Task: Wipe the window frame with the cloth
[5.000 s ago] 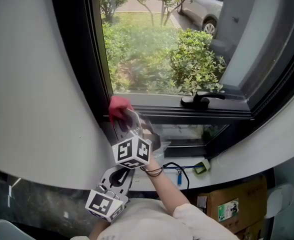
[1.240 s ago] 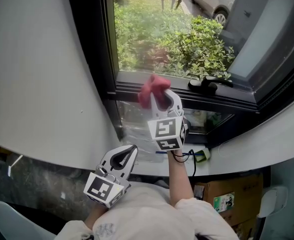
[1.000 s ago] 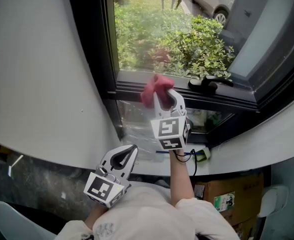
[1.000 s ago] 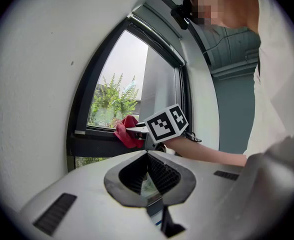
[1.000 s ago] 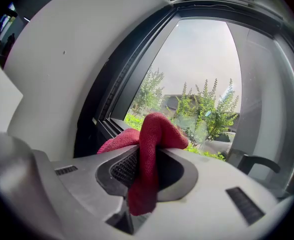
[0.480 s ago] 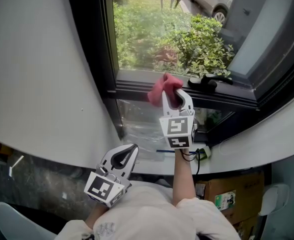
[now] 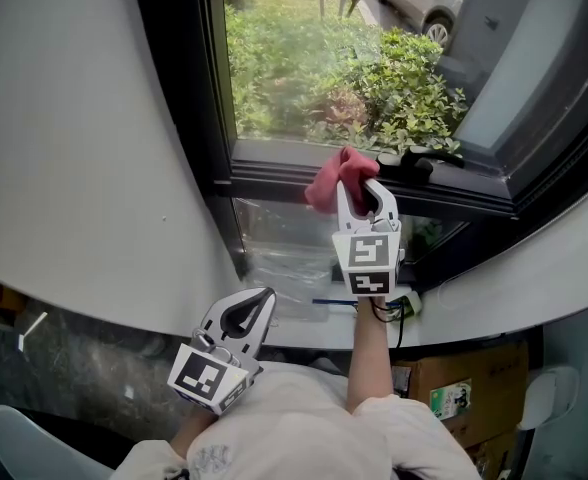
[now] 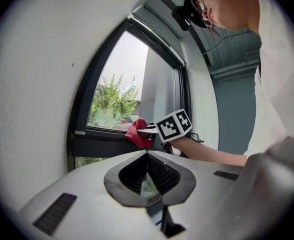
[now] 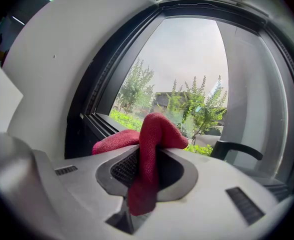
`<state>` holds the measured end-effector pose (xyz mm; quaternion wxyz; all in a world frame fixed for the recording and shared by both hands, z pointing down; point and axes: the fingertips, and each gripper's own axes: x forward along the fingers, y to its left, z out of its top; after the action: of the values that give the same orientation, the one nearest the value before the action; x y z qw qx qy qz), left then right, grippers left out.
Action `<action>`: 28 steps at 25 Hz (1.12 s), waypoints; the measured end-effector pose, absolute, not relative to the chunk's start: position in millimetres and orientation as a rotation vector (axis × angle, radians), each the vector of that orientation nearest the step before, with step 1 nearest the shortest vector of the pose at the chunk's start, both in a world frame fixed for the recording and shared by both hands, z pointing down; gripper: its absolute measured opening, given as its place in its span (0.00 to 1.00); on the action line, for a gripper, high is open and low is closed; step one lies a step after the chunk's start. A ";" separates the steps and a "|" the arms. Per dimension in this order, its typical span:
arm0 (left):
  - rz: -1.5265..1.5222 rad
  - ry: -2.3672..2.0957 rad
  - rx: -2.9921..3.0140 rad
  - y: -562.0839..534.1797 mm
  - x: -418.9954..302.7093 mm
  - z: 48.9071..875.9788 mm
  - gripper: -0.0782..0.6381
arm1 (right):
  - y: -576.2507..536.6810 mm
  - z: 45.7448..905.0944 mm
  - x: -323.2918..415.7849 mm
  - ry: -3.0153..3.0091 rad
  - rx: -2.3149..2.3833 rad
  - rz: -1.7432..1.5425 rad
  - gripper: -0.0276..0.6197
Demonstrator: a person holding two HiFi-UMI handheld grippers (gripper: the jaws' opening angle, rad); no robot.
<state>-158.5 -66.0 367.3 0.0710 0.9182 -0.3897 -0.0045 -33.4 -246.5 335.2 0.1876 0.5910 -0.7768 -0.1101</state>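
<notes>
In the head view, the right gripper holds the red cloth against the window frame, on its bottom rail just left of the black handle. The left gripper hangs low and nearer. In the left gripper view, its fingers are pressed together, empty. In the right gripper view, the fingers pinch the cloth

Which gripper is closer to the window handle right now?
Right. The right gripper, shut on the cloth, sits at the frame just left of the handle; the left gripper hangs low, far below it.
</notes>
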 end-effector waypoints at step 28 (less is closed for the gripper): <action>-0.009 -1.183 2.754 -69.5 -156.2 368.2 0.12 | -241.0 334.2 20.2 -2.125 1.785 -0.293 0.17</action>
<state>-156.2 -69.5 368.2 0.0723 0.9164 -0.3936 -0.0030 20.2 -241.0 334.2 0.1746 0.6297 -0.7499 -0.1033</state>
